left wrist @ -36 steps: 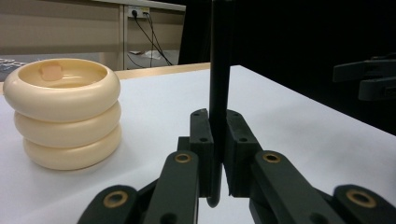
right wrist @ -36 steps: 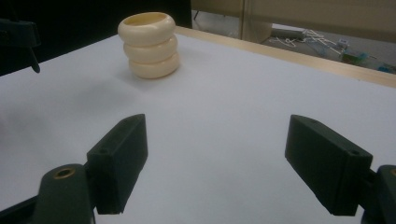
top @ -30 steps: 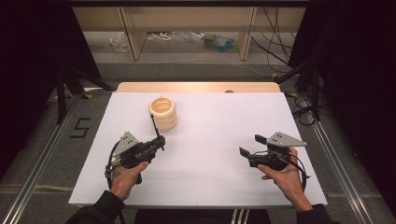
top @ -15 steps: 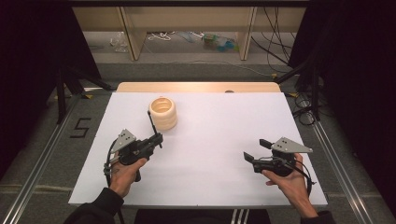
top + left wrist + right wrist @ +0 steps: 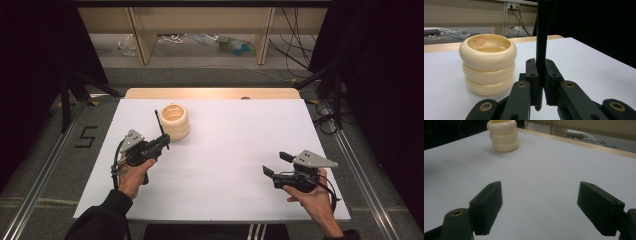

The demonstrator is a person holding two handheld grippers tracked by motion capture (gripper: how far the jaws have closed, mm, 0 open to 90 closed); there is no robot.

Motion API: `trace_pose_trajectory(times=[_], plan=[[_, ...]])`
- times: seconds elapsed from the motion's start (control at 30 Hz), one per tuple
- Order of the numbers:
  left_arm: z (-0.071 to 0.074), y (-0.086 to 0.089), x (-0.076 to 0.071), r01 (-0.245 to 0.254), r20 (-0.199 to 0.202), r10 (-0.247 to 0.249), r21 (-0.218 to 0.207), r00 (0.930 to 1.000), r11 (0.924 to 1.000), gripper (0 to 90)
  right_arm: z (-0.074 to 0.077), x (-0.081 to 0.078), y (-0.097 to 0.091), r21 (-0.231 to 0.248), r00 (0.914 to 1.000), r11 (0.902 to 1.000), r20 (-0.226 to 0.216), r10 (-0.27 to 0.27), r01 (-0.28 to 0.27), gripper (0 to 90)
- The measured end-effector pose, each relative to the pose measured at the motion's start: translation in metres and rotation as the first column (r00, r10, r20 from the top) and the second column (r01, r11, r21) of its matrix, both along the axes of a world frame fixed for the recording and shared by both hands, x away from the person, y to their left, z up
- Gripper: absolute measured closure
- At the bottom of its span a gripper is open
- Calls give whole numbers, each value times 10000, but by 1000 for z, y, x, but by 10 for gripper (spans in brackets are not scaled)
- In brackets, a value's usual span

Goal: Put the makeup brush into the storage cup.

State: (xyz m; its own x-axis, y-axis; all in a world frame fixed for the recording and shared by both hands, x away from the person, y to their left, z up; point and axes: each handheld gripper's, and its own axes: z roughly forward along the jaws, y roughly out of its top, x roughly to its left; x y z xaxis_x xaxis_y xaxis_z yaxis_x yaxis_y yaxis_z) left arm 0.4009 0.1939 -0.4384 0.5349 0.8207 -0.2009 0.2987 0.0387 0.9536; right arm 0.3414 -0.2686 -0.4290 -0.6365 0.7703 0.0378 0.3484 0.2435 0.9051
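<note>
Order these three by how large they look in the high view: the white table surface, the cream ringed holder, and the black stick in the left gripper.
1. White table surface, by far the largest.
2. Cream ringed holder.
3. Black stick: about as tall as the holder, but much thinner. It is raised toward the camera, so the height comparison is unsure.

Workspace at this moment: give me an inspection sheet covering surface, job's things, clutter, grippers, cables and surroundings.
Surface: white table top with a wooden strip along its far edge; bare apart from the items below.
Job's things: cream three-ringed holder, upright, far left; thin black rod standing upright, clamped at its lower end.
Clutter: nothing seen on the table.
Grippers: left gripper shut on the rod, just short of the holder; right gripper open, holding nothing, near right, low over the table.
Cables: one trails from each gripper; more lie on the floor beyond the far right corner.
Surroundings: dark curtains at both sides, wooden shelving behind, a "5" marked on the floor at left.
</note>
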Motion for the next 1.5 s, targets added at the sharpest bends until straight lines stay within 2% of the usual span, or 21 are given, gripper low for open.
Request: trace_pose_trajectory(times=[0.17,0.2,0.27,0.3,0.33,0.37,0.43,0.47,0.53,0.6,0.63,0.73,0.77,0.8,0.87,0.93,1.07,1.27,1.37,1.43,1.5], plan=[[2,7,12,-327,43,327,-88,9995,9994,834,-1,-3,0,-15,10000,10000,53,13,-13,204],[2,8,14,-378,47,379,-149,9993,9992,834,0,-4,-1,-123,9999,9999,-167,36,-38,205],[4,9,18,-410,34,411,-108,9992,9991,834,-2,-3,0,176,9998,9998,201,44,-47,203],[4,9,21,-423,52,423,-9,9991,9991,834,0,-6,-2,21,10000,10000,-69,-9,9,203],[5,9,23,-465,33,464,70,9989,9989,834,-1,-5,-2,98,9998,9999,184,-35,33,202],[5,9,25,-505,30,504,84,9987,9987,834,-1,-6,-1,327,10000,9995,65,35,-37,200],[6,10,29,-588,81,588,63,9982,9982,834,-2,-6,-2,325,9997,9995,237,-12,4,195],[6,10,31,-617,68,616,45,9981,9981,834,-2,-7,-2,378,10000,9993,51,-21,19,193],[7,10,36,-713,73,712,99,9974,9974,834,-2,-8,-2,472,10000,9989,61,16,-19,191],[7,10,39,-789,52,788,42,9969,9969,834,-1,-9,-3,286,9999,9995,54,-95,93,180],[7,10,40,-811,47,811,24,9967,9967,834,-2,-8,-2,465,10000,9989,51,-31,28,179],[11,9,44,-826,122,825,75,9965,9966,834,-2,-8,-2,467,10000,9989,5,-23,23,179],[11,9,45,-872,140,871,41,9961,9962,834,-1,-9,-3,243,10000,9997,-50,-65,67,178],[12,9,47,-873,128,872,102,9961,9961,834,-2,-9,-2,238,10000,9997,-57,-37,38,179],[12,9,49,-939,137,937,81,9955,9956,834,-3,-7,-1,320,9998,9995,194,-4,-2,180],[14,9,52,-999,150,998,28,9949,9950,834,-3,-8,0,460,10000,9989,-7,93,-93,181],[19,8,57,-1061,219,1061,14,9941,9944,834,-1,-10,-1,157,9996,9999,-290,72,-68,182],[23,6,67,-1210,250,1208,38,9924,9926,834,-2,-8,-1,85,10000,10000,-68,49,-49,184],[26,3,71,-1179,274,1175,153,9927,9929,834,-3,-8,-1,245,9999,9996,14,105,-105,185],[27,1,75,-1189,280,1182,272,9926,9925,834,-2,-8,-2,93,9999,9999,-80,62,-62,186],[29,-1,78,-1221,259,1217,156,9922,9924,834,-2,-8,-2,95,9999,9999,-91,72,-71,187]])
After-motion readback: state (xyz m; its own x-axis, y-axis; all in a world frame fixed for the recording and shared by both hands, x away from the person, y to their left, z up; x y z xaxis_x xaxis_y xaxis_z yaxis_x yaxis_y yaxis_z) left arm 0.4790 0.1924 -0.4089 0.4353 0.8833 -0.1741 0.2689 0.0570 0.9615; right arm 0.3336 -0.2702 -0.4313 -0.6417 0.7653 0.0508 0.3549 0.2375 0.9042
